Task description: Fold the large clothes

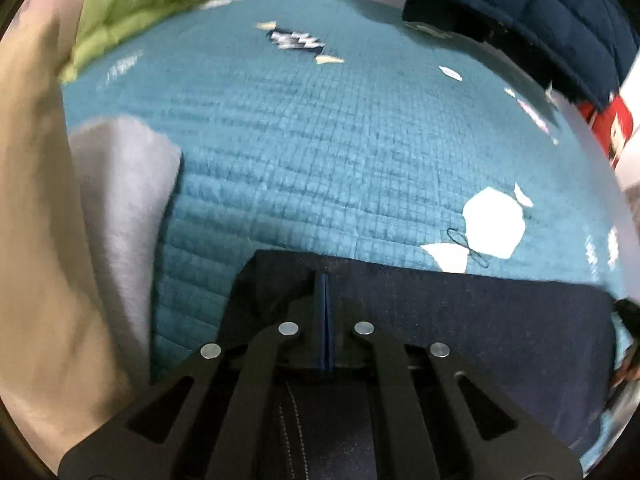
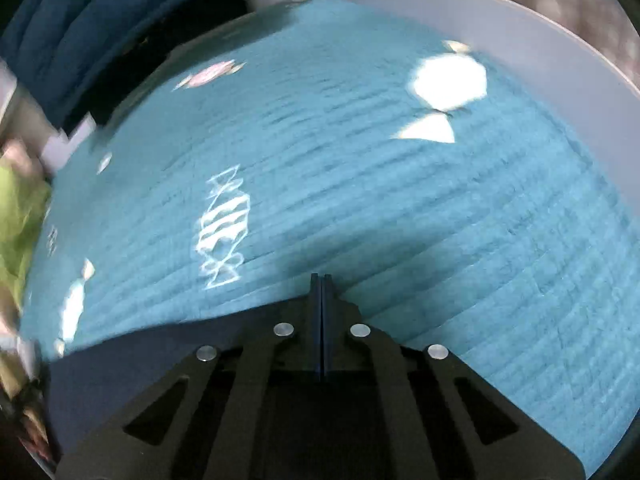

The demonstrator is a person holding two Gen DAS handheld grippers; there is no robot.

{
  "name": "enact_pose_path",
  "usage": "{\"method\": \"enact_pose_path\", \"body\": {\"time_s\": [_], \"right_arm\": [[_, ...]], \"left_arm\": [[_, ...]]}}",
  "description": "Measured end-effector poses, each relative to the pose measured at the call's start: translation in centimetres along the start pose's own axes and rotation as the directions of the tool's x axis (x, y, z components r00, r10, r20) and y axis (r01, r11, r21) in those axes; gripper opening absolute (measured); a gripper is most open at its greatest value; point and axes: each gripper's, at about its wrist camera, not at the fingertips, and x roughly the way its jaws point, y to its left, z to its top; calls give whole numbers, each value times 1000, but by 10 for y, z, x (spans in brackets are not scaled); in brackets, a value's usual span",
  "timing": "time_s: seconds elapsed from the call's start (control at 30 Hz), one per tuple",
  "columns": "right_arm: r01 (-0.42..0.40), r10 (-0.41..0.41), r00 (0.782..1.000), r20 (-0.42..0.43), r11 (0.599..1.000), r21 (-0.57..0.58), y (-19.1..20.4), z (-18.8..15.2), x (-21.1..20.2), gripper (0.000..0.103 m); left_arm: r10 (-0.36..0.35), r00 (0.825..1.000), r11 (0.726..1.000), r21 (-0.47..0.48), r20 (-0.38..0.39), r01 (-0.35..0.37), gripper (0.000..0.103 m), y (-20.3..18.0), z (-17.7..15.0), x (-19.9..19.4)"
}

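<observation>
Both my grippers, left (image 1: 325, 280) and right (image 2: 321, 280), pinch the navy garment (image 1: 480, 320) at lower frame over the teal quilt (image 1: 320, 140).

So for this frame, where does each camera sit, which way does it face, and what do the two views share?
Left wrist: sits on the left gripper, looking down its shut fingers at the dark navy garment they pinch on the teal quilt; no hand shows.
Right wrist: sits on the right gripper, also shut on that garment, facing the quilt.
Shared: garment, quilt, green fabric and blue padded jacket.
</observation>
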Motion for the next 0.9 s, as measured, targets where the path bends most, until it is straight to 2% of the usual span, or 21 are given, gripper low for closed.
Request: {"method": "enact_pose_path", "body": {"time_s": [0.07, 0.13, 0.2, 0.3, 0.33, 0.37, 0.4, 0.43, 0.53, 0.6, 0.7, 0.77, 0.83, 0.9], "right_arm": [[-16, 16, 1000, -9, 1000, -11, -10, -2, 8, 0], [-25, 25, 1000, -17, 1000, -18, -10, 2, -1, 0], [-49, 50, 998, -33, 999, 13, -15, 0, -18, 7], [-153, 154, 987, -36, 987, 40, -26, -9, -49, 13], [-180, 181, 983, -40, 983, 40, -31, -13, -64, 32], [-189, 191, 981, -40, 981, 42, -32, -16, -72, 67], [-208, 210, 977, -36, 977, 48, -38, -21, -84, 83], [-238, 240, 970, -31, 970, 50, -43, -28, -95, 92], [-270, 274, 958, -79, 961, 62, -57, -46, -110, 92], [-253, 266, 952, -153, 962, 101, -73, -63, -109, 93], [-329, 358, 912, -200, 930, 166, -88, -96, -108, 93], [-326, 367, 900, -236, 925, 196, -96, -117, -107, 93], [-385, 448, 860, -243, 884, 267, -102, -134, -100, 94], [-474, 537, 822, -190, 830, 294, -105, -147, -103, 94]], "left_arm": [[8, 1000, 1000, 15, 4, -8, 2, -2, 2, 4], [14, 1000, 1000, 17, 8, -14, 2, -2, 2, 7], [28, 1000, 1000, 12, 5, -28, 2, -3, 3, 0], [25, 1000, 999, 21, 9, -25, 4, -7, 3, -14], [23, 1000, 999, 26, 14, -23, 11, -9, 1, -21], [21, 1000, 999, 33, 21, -22, 27, -10, -1, -29], [16, 999, 999, 36, 32, -17, 39, -12, -4, -41], [16, 999, 999, 33, 45, -18, 57, -14, -7, -49], [22, 998, 999, 43, 66, -25, 61, -19, -17, -73], [69, 996, 997, 42, 55, -71, 63, -21, -27, -82], [29, 999, 998, 51, 41, -31, 63, -23, -44, -94], [32, 999, 997, 62, 34, -34, 68, -24, -56, -99], [23, 1000, 998, 66, 21, -24, 70, -25, -69, -103], [-3, 1000, 998, 61, 8, 2, 70, -25, -85, -107]]}}
